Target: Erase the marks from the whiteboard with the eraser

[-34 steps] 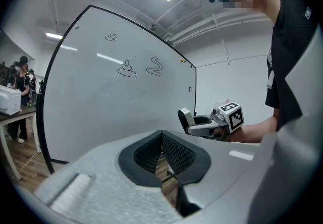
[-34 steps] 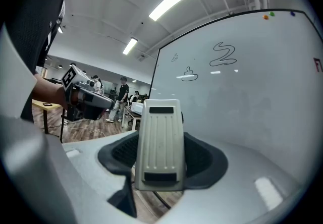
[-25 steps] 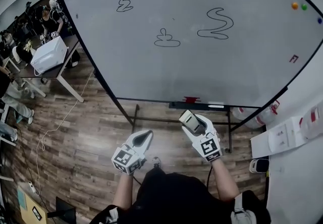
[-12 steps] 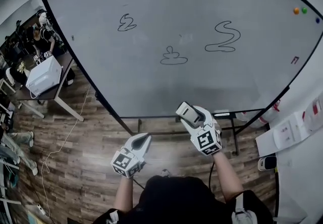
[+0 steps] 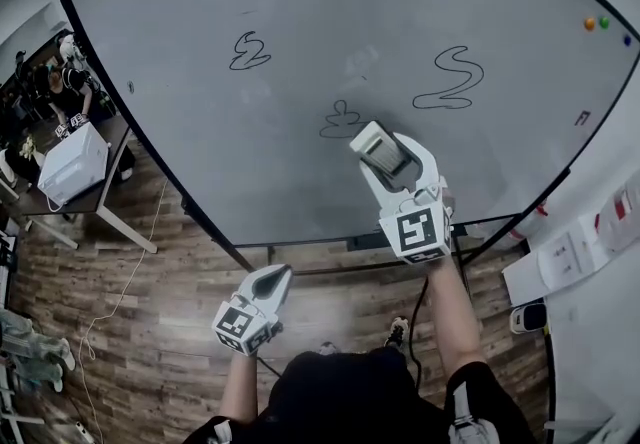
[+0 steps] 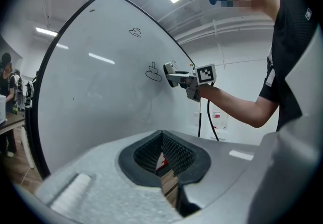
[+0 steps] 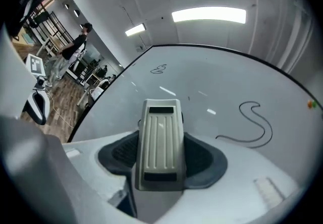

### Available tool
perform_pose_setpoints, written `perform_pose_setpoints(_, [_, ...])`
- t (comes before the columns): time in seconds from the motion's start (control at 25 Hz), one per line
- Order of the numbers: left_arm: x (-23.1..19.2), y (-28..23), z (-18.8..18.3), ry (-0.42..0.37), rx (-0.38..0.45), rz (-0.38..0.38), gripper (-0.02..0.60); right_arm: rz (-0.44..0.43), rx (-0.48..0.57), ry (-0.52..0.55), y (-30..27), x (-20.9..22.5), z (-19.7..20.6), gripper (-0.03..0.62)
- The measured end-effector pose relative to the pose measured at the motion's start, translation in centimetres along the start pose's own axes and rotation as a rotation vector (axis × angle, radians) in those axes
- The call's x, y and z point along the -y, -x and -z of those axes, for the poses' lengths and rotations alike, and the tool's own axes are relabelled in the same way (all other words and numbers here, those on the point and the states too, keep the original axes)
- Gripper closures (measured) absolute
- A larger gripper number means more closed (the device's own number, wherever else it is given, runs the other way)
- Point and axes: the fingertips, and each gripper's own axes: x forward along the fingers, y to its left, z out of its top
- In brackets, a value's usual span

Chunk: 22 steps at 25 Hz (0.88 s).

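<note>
A large whiteboard (image 5: pixel 300 42) carries three black scribbles: a small one at upper left (image 5: pixel 249 51), a middle one (image 5: pixel 341 120) and a snake-like one at right (image 5: pixel 452 79). My right gripper (image 5: pixel 378 152) is raised against the board, shut on a cream ribbed eraser (image 5: pixel 375 146) whose tip sits just right of the middle scribble. In the right gripper view the eraser (image 7: pixel 160 142) fills the jaws, with the snake scribble (image 7: pixel 252 126) to its right. My left gripper (image 5: pixel 268 284) hangs low over the floor, shut with nothing in it (image 6: pixel 162 160).
The board stands on a black frame above a wooden floor (image 5: pixel 150 312). A desk with a white box (image 5: pixel 72 164) and people stand at far left. Coloured magnets (image 5: pixel 590 24) sit at the board's upper right. White boxes (image 5: pixel 570 257) lie at right.
My right gripper has lifted the eraser from below the board's bottom edge up onto the board beside the middle scribble. The left gripper has stayed low.
</note>
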Motion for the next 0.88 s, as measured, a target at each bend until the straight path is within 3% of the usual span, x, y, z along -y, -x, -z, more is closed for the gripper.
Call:
perform_pose_setpoints(0.28, [-0.9,-1.5,0.0,-0.002,0.022,0.0,0.571,0.145,0.04,0.107,-1.8,6.2,-5.1,0.341])
perform_pose_setpoints(0.88, [-3.0,-2.7,0.5,-0.011,0.018,0.013,0.571,0.19,-0.009,0.147,-4.3,6.3,-4.9,0.341])
